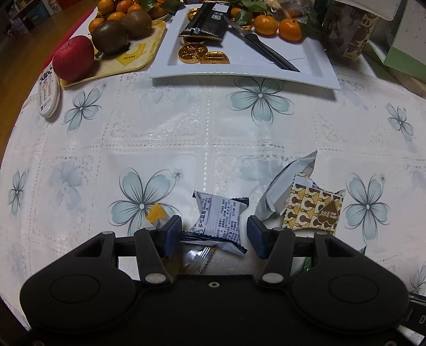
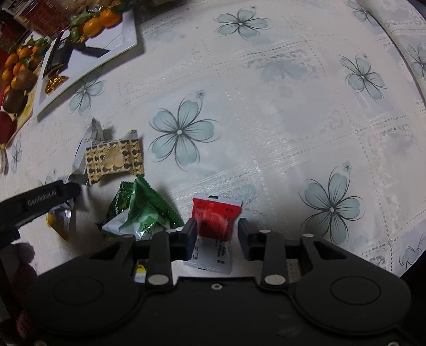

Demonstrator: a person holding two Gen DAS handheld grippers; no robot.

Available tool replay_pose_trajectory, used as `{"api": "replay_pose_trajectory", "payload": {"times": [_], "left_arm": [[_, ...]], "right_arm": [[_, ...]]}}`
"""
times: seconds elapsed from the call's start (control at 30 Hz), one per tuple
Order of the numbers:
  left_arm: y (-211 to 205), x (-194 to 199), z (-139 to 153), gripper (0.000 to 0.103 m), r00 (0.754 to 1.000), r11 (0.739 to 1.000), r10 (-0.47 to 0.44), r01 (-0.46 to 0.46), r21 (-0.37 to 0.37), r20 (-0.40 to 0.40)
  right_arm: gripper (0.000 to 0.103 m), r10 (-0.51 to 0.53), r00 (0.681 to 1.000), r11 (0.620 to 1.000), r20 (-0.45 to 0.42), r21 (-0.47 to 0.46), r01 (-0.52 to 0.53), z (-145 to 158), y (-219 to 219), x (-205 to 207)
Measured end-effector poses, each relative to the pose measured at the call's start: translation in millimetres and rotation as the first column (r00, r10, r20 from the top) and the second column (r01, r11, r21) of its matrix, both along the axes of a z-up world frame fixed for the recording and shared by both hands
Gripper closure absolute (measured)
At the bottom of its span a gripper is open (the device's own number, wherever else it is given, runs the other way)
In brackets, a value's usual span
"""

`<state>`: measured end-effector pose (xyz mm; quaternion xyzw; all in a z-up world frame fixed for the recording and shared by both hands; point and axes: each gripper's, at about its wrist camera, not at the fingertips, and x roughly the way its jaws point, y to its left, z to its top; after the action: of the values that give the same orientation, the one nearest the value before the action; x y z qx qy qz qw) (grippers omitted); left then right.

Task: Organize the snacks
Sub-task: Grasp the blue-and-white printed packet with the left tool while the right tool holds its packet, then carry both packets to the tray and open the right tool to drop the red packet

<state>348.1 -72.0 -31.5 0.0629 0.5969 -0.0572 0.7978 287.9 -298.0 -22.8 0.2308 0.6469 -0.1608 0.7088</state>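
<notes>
Right between the left gripper's [image 1: 214, 234] spread fingers lies a grey-white printed packet [image 1: 219, 222], flat on the flowered tablecloth [image 1: 186, 127], and the pads stand clear of it on both sides, so it is bracketed, not gripped; that looks like a line-up for the pick. Just under it peeks a crinkle-edged orange wrapper [image 1: 205, 256], and off to that gripper's right sit a gold-and-brown patterned packet [image 1: 311, 210] leaning on a plain silver one [image 1: 287, 183]. Over at the right gripper [image 2: 216, 237], pointing down at the cloth, the jaws are set narrow around a red-and-white sachet [image 2: 214, 226]; one finger looks to be against it while a gap shows on the other side, so I judge it loose, not clamped. Left of it a crumpled green wrapper [image 2: 143, 210] waits. Well ahead of the left gripper, the white rectangular plate [image 1: 239, 74] already carries gold foil coins [image 1: 193, 53], a dark bar wrapper [image 1: 207, 21], a knife [image 1: 262, 49] and mandarins [image 1: 277, 25], probably the collecting spot. Beyond to its left, a yellow tray [image 1: 127, 62] holds kiwis [image 1: 110, 37] and a red apple [image 1: 73, 58], with a remote [image 1: 48, 93] beside.
</notes>
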Motion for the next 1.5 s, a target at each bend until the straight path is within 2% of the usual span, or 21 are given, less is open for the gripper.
{"api": "replay_pose_trajectory", "payload": {"times": [0.07, 0.13, 0.27, 0.63, 0.67, 0.73, 0.83, 1.2, 1.33, 1.5], "left_arm": [[-2.1, 0.0, -0.5, 0.044, 1.000, 1.000, -0.004, 0.004, 0.007, -0.001], [-2.4, 1.0, -1.1, 0.051, 1.000, 1.000, -0.002, 0.002, 0.002, -0.007], [4.0, 4.4, -6.3, 0.052, 0.998, 0.998, 0.031, -0.033, -0.052, -0.051], [10.3, -4.3, 17.1, 0.052, 0.997, 0.992, 0.067, -0.070, -0.101, -0.032], [9.5, -6.1, 18.5, 0.052, 0.998, 0.992, 0.062, -0.065, -0.104, -0.032], [8.5, -10.0, 21.7, 0.052, 0.998, 0.993, 0.050, -0.052, -0.106, -0.027], [9.9, -15.1, 26.4, 0.052, 0.999, 0.993, 0.039, -0.041, -0.107, -0.018], [28.7, -49.8, 44.9, 0.052, 0.999, 0.992, 0.039, -0.039, -0.123, -0.003], [37.8, -79.1, 57.0, 0.052, 0.998, 0.984, 0.068, -0.066, -0.166, 0.004], [41.2, -126.1, 66.7, 0.052, 0.997, 0.984, 0.079, -0.076, -0.163, 0.016]], "right_arm": [[0.064, -0.010, 1.000, 1.000, -0.013, 0.016, 0.011, -3.8, -4.4, -0.5], [0.057, -0.025, 0.999, 0.999, -0.029, 0.041, 0.026, -7.9, -5.6, -1.4], [0.055, -0.041, 0.998, 0.996, -0.051, 0.075, 0.045, -15.4, -2.5, -2.8], [0.051, 0.041, 0.998, 0.997, -0.055, -0.060, -0.045, -24.1, 37.7, -3.2], [0.052, 0.049, 0.997, 0.996, -0.053, -0.077, -0.053, -23.7, 40.2, -4.2], [0.066, 0.084, 0.996, 0.991, -0.040, -0.099, -0.088, -21.3, 45.2, -5.3], [0.068, 0.146, 0.989, 0.983, -0.023, -0.112, -0.148, -18.7, 49.6, -6.3], [0.067, 0.114, 0.990, 0.986, 0.084, -0.134, -0.102, 20.3, 19.6, -16.7], [0.067, 0.132, 0.981, 0.985, 0.141, -0.134, -0.113, 39.2, 14.4, -28.0], [0.067, 0.151, 0.966, 0.986, 0.211, -0.102, -0.132, 59.8, 15.9, -66.2]]}}
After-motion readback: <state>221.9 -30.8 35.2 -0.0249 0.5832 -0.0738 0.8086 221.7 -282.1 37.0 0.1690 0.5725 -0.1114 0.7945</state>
